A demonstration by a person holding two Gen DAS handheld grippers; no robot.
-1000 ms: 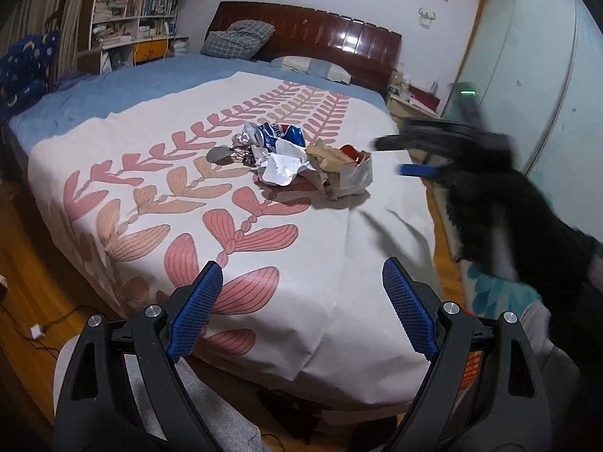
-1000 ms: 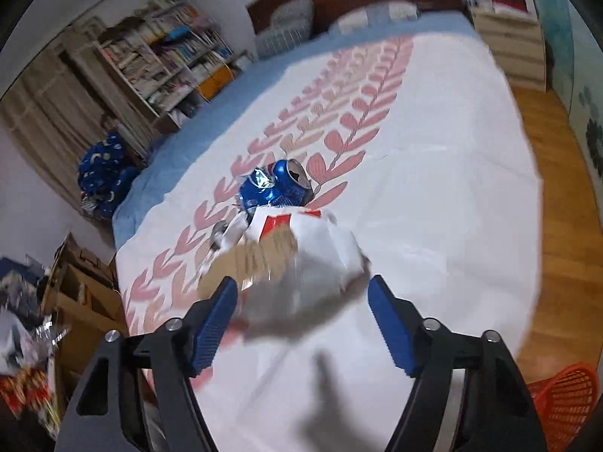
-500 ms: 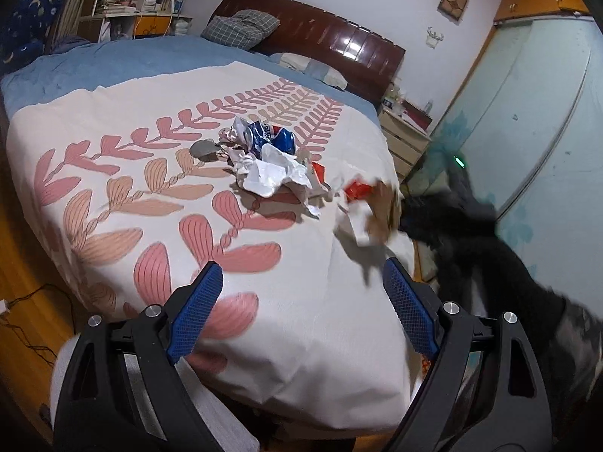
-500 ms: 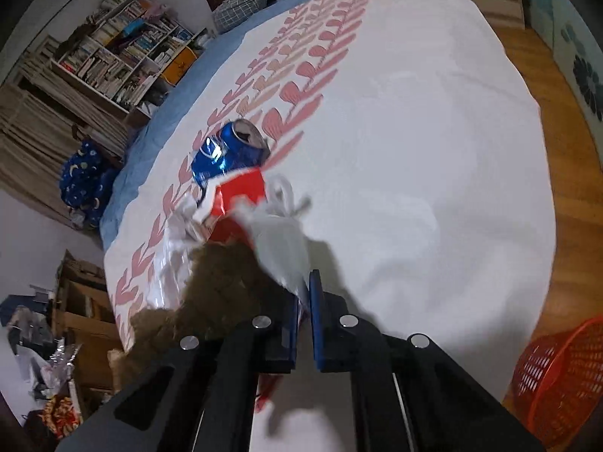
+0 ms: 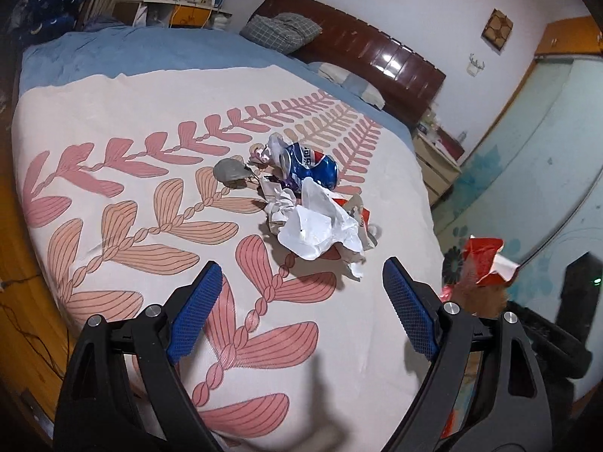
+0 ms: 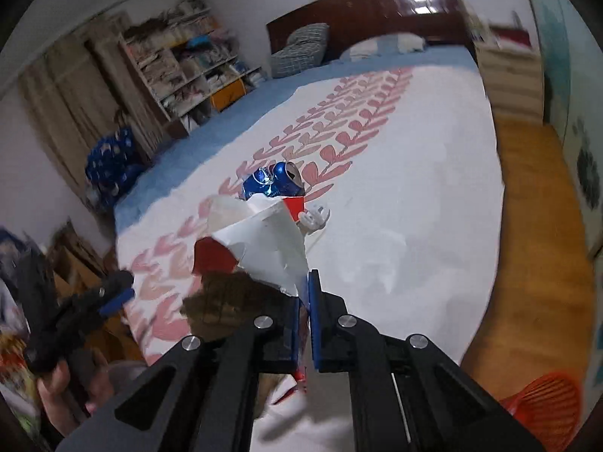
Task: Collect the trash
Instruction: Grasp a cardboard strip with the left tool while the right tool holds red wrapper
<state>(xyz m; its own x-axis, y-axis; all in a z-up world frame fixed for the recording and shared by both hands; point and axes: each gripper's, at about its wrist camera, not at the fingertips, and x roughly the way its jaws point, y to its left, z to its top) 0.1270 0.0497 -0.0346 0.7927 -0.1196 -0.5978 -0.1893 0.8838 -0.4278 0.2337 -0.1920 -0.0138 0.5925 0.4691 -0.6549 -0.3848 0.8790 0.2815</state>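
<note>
My right gripper [image 6: 304,301] is shut on a torn red and white paper wrapper [image 6: 264,248] with brown paper, held above the bed's near edge; the wrapper also shows in the left wrist view [image 5: 488,260]. My left gripper [image 5: 297,312] is open and empty above the bedspread. A trash pile lies on the bed: a crushed blue can [image 5: 311,162], a white plastic bag [image 5: 316,226], crumpled paper [image 5: 279,203] and a grey mask [image 5: 228,169]. The can also shows in the right wrist view [image 6: 273,184].
An orange-red mesh basket [image 6: 542,403] stands on the wooden floor to the right of the bed. The bed [image 5: 113,120] has a dark headboard [image 5: 377,52] and pillows. Bookshelves [image 6: 181,71] stand at the far side. A nightstand [image 5: 437,165] is by the headboard.
My right gripper closed on the wrapper and lifted it off the pile, pulling it back toward the bed's edge. My left gripper moved closer over the bed and stayed open.
</note>
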